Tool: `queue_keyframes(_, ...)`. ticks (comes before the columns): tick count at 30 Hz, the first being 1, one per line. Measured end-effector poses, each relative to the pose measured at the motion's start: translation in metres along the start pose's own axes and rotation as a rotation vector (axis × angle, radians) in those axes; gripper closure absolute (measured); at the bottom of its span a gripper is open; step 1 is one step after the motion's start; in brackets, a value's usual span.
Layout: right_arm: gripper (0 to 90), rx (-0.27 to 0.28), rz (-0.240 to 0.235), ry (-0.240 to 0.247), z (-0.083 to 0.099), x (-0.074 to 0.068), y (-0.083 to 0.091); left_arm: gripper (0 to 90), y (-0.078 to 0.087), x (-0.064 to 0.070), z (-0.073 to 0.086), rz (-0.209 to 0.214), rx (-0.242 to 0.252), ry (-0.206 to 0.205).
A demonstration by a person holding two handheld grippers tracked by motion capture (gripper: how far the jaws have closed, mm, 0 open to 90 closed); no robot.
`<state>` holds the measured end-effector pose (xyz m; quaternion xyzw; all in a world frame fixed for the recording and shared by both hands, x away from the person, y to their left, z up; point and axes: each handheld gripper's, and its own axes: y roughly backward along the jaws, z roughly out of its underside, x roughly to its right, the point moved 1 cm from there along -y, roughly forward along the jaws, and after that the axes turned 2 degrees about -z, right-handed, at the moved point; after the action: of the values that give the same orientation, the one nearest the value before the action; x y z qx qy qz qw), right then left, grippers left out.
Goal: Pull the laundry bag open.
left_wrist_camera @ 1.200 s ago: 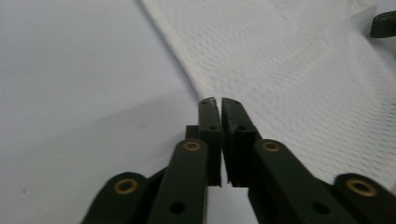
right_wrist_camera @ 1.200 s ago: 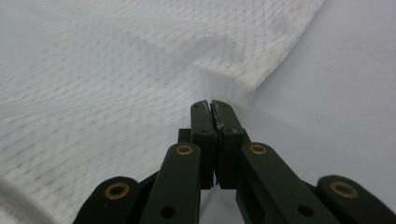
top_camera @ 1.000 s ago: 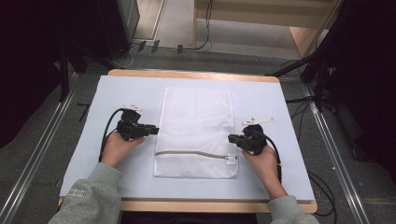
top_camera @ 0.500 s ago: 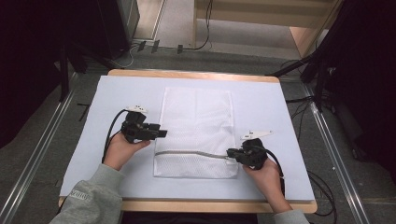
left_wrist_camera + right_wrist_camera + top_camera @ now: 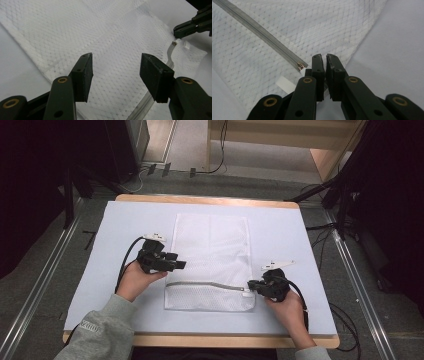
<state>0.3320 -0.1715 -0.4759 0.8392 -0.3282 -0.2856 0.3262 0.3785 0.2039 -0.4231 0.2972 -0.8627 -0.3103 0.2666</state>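
A white mesh laundry bag (image 5: 210, 245) lies flat on the pale table cover, with a grey zipper (image 5: 205, 284) running across near its front end. My left gripper (image 5: 181, 265) is open just over the bag's left edge, and mesh shows between its jaws (image 5: 116, 67). My right gripper (image 5: 251, 285) is at the zipper's right end. Its jaws (image 5: 325, 60) are closed to a thin slit right beside the metal slider (image 5: 300, 65). Whether they pinch fabric or the pull is hidden. A small white tab (image 5: 284, 85) lies near them. The right gripper (image 5: 183, 27) also appears far off in the left gripper view.
The wooden table edge (image 5: 200, 340) runs along the front. Bare cover (image 5: 300, 240) lies to both sides of the bag. Metal rails (image 5: 45, 285) flank the table, and cables (image 5: 350, 320) trail on the floor at the right.
My right gripper has moved toward the front edge along the bag's right side to the zipper's end. My left gripper has shifted slightly right, over the bag's edge.
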Motion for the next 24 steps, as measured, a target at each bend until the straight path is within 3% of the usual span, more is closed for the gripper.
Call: queue_keyframes(24, 87.5, -0.037, -0.080, -0.032, 0.013, -0.013, 0.009, 43.9, -0.004, 0.007, -0.002, 0.017, -0.011, -0.022)
